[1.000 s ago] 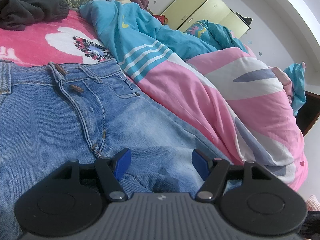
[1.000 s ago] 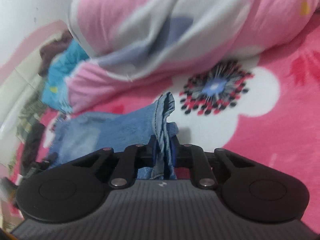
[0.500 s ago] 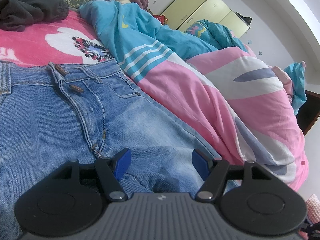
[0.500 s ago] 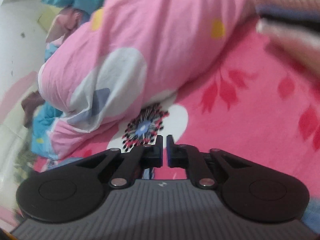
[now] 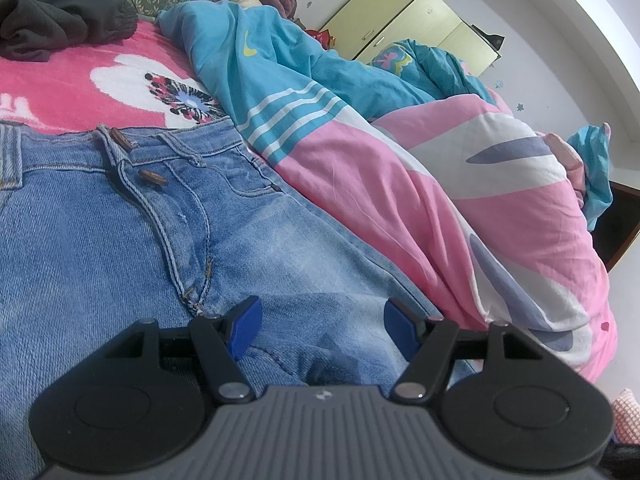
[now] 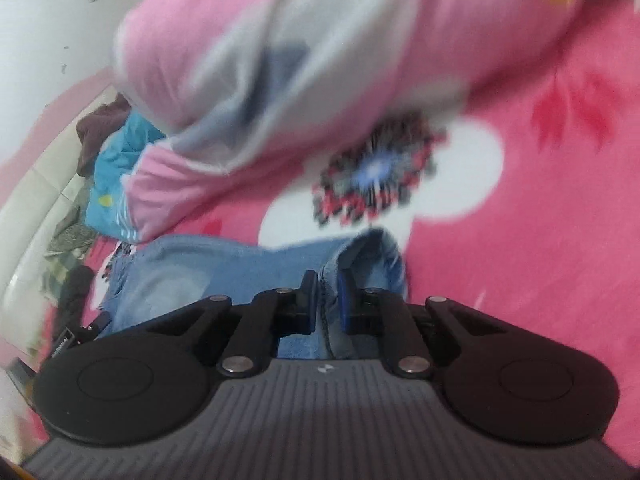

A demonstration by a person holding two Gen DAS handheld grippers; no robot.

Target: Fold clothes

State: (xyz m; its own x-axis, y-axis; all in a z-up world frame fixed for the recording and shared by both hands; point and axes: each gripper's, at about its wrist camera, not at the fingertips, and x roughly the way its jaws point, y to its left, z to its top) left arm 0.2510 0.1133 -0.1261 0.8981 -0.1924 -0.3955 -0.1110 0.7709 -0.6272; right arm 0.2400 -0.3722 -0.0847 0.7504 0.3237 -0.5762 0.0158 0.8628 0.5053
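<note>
Light blue jeans (image 5: 120, 240) lie flat on the bed, waistband to the upper left, fly and brown buttons showing. My left gripper (image 5: 322, 326) hovers low over the thigh area below the fly. Its blue pads (image 5: 244, 328) stand wide apart, open, with nothing pinched. In the blurred right wrist view the jeans (image 6: 224, 268) stretch away to the left. My right gripper (image 6: 329, 300) is shut on an upright fold of denim at the leg's end.
A bulky pink, white and teal quilt (image 5: 440, 208) runs along the jeans' right side and fills the top of the right view (image 6: 280, 40). The red flowered blanket (image 6: 540, 240) covers the bed. A dark garment (image 5: 60, 20) lies far left; yellow cabinets (image 5: 420, 20) stand behind.
Half a second ago the right jaws were shut with no denim between them, aimed at the blanket; now a denim fold sits between the pads. The left gripper has not moved.
</note>
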